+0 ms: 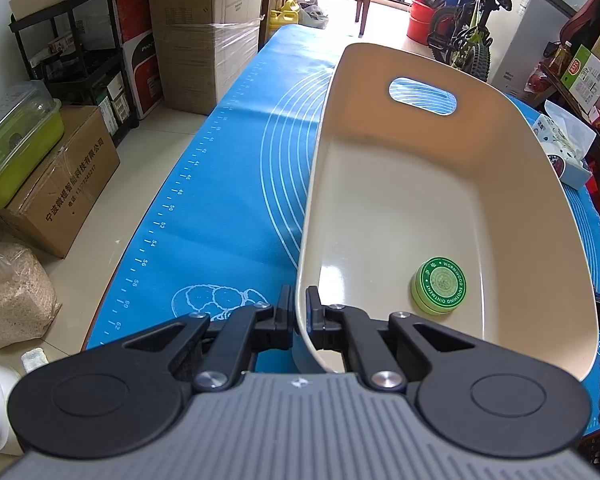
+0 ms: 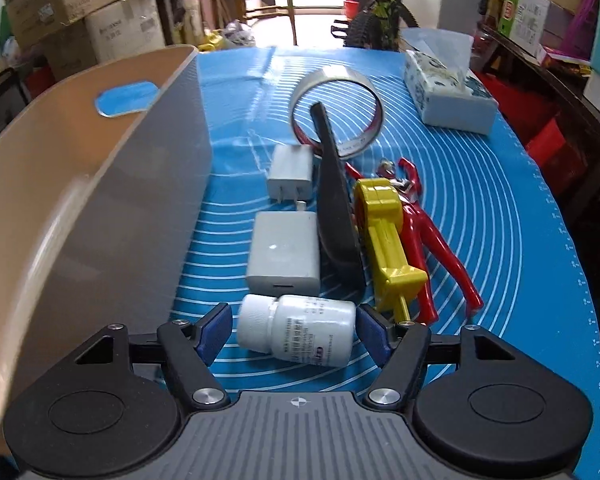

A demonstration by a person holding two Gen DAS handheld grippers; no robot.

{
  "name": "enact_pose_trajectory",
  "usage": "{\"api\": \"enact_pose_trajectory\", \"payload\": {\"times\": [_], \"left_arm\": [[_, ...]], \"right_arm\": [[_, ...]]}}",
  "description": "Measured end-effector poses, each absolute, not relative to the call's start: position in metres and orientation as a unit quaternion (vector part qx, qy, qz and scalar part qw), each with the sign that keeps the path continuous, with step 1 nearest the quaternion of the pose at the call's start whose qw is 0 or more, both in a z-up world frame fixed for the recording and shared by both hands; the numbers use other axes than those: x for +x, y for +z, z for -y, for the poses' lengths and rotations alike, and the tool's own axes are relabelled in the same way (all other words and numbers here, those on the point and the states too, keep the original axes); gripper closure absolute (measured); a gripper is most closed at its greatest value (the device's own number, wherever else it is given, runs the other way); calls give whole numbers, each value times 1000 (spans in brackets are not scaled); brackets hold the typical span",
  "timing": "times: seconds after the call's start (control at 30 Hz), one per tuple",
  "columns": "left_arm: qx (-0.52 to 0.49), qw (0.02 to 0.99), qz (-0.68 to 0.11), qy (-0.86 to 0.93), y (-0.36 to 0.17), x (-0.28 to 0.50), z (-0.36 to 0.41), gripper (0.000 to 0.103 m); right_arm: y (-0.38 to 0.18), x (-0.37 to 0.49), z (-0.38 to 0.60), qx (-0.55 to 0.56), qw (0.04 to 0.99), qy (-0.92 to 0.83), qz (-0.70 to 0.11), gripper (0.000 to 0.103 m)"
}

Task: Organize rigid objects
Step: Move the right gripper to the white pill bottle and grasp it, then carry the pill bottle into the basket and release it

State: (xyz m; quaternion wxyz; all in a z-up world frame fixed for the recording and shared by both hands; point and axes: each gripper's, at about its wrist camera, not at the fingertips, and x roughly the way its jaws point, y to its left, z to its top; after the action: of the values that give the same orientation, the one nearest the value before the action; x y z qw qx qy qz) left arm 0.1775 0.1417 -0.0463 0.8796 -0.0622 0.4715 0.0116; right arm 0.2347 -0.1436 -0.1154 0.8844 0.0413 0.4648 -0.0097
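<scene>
On the bench (image 2: 500, 184), over a blue mat (image 1: 228, 184):
Basket: a beige basket (image 1: 400, 200) with an oval handle cut-out is seen at the mat's left part; only a round green tin (image 1: 439, 285) is seen inside, on its floor near the front.
Left hand-held gripper (image 1: 299, 312): clamped tight on the basket's near rim, one finger inside the wall and one outside.
Right hand-held gripper (image 2: 296, 330): held wide, its blue pads to either side of a white pill bottle (image 2: 300, 332); the right pad is close against the bottle's base, a gap is seen at the cap end, so no grip is noted.
Bottle: laid on its side on the mat, just right of the basket's outer wall, cap toward the basket.
Beyond the bottle: a large grey charger (image 2: 286, 254), then a small white plug (image 2: 291, 174).
Right of these: a dark flat slab (image 2: 338, 216) stood on edge, a yellow toy (image 2: 388, 236), a red figure (image 2: 436, 248).
Farther back: a tape roll (image 2: 340, 108) and a tissue pack (image 2: 448, 92).
</scene>
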Motion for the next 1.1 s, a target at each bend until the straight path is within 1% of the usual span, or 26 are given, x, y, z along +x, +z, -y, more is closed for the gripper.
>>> {"api": "enact_pose_trajectory", "payload": {"times": [0.1, 0.17, 0.2, 0.23, 0.4, 0.57, 0.87, 1.1], "left_arm": [[-61, 880, -471, 12, -46, 178, -142, 95], [-61, 880, -471, 12, -46, 178, -142, 95], [-62, 880, -471, 12, -46, 177, -142, 95], [-62, 880, -471, 12, -46, 177, -142, 95], [-63, 879, -472, 12, -47, 178, -141, 95], [-64, 879, -472, 12, -47, 178, -142, 95], [-64, 879, -472, 12, -47, 178, -142, 95], [-65, 879, -472, 12, -47, 178, -142, 95]], "right_arm": [[-123, 239, 144, 48, 881, -20, -471, 30], [-127, 240, 144, 53, 879, -22, -473, 33], [-127, 239, 145, 56, 880, -20, -471, 36], [-127, 238, 145, 57, 882, -19, -468, 37], [-119, 228, 145, 52, 890, -12, -452, 37], [-91, 219, 147, 66, 903, 4, -425, 37], [-25, 218, 130, 65, 936, 41, -344, 37], [-5, 234, 92, 26, 938, 101, -330, 37]]}}
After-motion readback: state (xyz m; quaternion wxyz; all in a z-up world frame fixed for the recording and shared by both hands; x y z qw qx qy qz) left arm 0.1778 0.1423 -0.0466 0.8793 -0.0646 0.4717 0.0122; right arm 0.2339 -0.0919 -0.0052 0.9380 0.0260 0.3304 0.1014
